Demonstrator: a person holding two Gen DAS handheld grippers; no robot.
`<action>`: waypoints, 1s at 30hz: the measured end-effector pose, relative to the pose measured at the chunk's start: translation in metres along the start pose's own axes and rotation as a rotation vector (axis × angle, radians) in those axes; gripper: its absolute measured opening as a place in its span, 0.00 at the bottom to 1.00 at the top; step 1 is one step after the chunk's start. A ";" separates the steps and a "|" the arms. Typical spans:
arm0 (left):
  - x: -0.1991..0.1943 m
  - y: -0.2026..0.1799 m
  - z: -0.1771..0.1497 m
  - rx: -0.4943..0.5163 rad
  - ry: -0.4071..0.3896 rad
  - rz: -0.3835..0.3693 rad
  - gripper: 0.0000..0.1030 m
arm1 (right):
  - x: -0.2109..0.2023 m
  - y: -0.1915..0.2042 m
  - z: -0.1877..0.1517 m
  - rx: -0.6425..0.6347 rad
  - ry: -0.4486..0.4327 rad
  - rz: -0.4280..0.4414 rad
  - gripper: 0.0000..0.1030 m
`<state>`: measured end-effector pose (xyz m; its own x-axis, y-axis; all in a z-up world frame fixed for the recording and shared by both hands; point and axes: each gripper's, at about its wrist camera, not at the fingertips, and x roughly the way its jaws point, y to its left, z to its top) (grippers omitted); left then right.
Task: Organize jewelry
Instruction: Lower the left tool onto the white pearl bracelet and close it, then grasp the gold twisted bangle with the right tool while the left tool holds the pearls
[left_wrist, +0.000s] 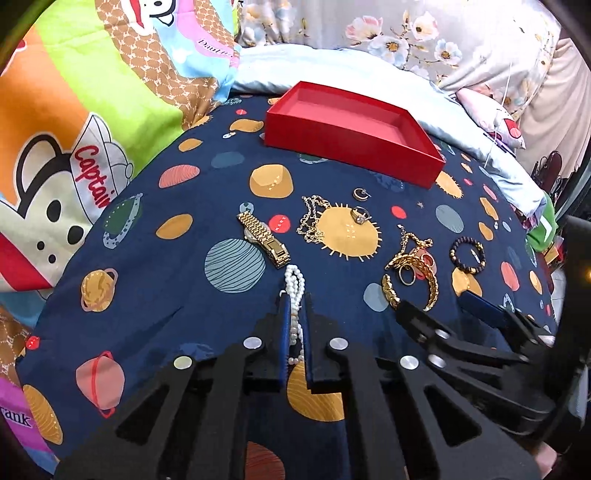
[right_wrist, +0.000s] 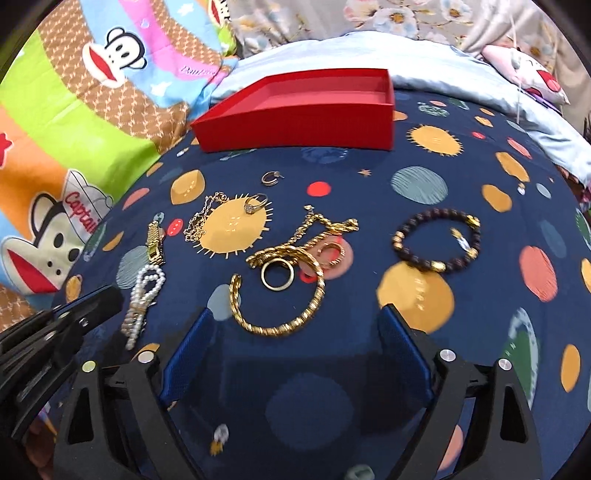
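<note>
With the left gripper (left_wrist: 295, 314) jaws pinching the pearl strand (left_wrist: 294, 291) near the bed's (left_wrist: 155, 295) front edge and the right gripper (right_wrist: 295, 347) spread before the gold bangle (right_wrist: 280, 295), next comes carrying pearls to the empty red box (left_wrist: 351, 147).

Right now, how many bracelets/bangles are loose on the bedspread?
2. The gold twisted bangle lies open-ended just ahead of the right gripper; the dark beaded bracelet lies to its right. Others may be hidden in the tangled gold pile.
</note>
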<state>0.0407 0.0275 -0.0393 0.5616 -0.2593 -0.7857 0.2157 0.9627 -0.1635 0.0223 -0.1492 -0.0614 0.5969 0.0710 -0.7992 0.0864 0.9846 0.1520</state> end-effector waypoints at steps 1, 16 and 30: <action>0.001 0.002 0.000 -0.003 0.003 -0.001 0.03 | 0.002 0.004 0.002 -0.015 -0.003 -0.016 0.83; 0.025 0.010 -0.007 -0.026 0.024 0.041 0.56 | 0.004 0.006 0.003 -0.052 -0.024 -0.074 0.51; 0.020 0.011 -0.002 -0.013 -0.004 0.012 0.14 | -0.031 -0.001 0.004 -0.002 -0.074 0.024 0.44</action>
<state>0.0521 0.0327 -0.0578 0.5671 -0.2479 -0.7855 0.1981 0.9667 -0.1621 0.0072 -0.1535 -0.0347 0.6563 0.0828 -0.7499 0.0700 0.9830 0.1699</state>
